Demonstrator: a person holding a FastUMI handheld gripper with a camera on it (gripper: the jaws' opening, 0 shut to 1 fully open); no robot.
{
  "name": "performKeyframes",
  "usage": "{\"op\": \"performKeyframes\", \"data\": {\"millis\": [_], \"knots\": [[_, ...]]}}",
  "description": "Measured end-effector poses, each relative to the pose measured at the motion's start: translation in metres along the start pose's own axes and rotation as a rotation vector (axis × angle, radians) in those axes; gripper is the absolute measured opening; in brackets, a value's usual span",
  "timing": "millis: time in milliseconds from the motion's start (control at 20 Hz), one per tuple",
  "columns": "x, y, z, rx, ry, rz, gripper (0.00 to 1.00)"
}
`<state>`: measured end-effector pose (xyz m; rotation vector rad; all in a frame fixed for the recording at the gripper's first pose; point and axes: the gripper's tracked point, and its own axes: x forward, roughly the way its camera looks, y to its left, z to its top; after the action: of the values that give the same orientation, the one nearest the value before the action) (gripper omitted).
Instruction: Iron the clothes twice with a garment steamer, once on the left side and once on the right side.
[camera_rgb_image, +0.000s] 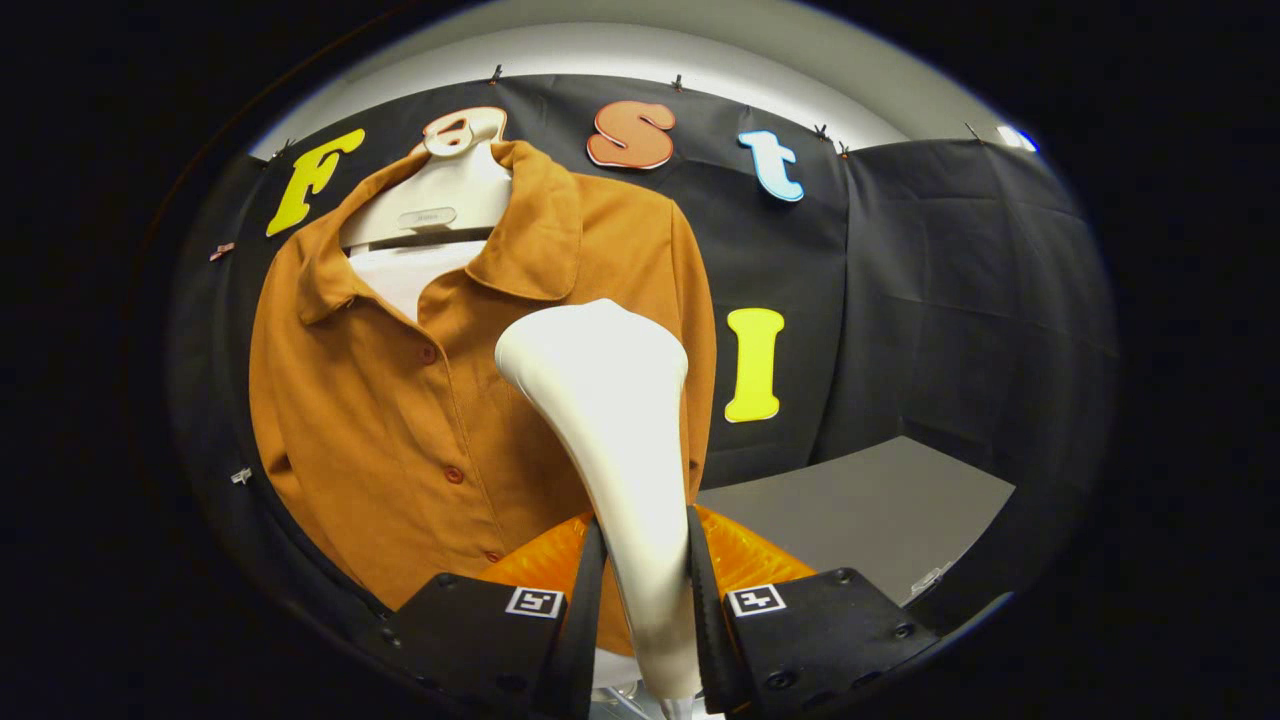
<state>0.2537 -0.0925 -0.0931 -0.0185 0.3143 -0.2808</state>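
An orange-brown button shirt (400, 420) hangs on a white hanger form (440, 205) against the black cloth wall. My gripper (645, 600) is shut on the white garment steamer (610, 420), both black fingers (585, 610) pressing its slim neck. The steamer's wide head rises beyond the fingers and stands against the shirt's right half, near the button row. Below the neck, the steamer's orange translucent body (745, 560) shows between and behind the fingers. Whether the head touches the cloth cannot be told.
A grey table top (860, 510) stretches to the right of the shirt, under the black cloth wall (950, 300). A small white clip (241, 476) sits on the wall left of the shirt.
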Motion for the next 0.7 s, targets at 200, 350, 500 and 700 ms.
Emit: {"op": "performKeyframes", "data": {"millis": [200,350,500,700], "knots": [[0.017,0.008,-0.023,-0.023,0.073,-0.019,0.45],[0.028,0.01,-0.041,-0.029,0.133,-0.029,0.45],[0.032,0.01,-0.063,-0.033,0.192,-0.036,0.45],[0.035,0.008,-0.079,-0.027,0.232,-0.038,0.45]]}}
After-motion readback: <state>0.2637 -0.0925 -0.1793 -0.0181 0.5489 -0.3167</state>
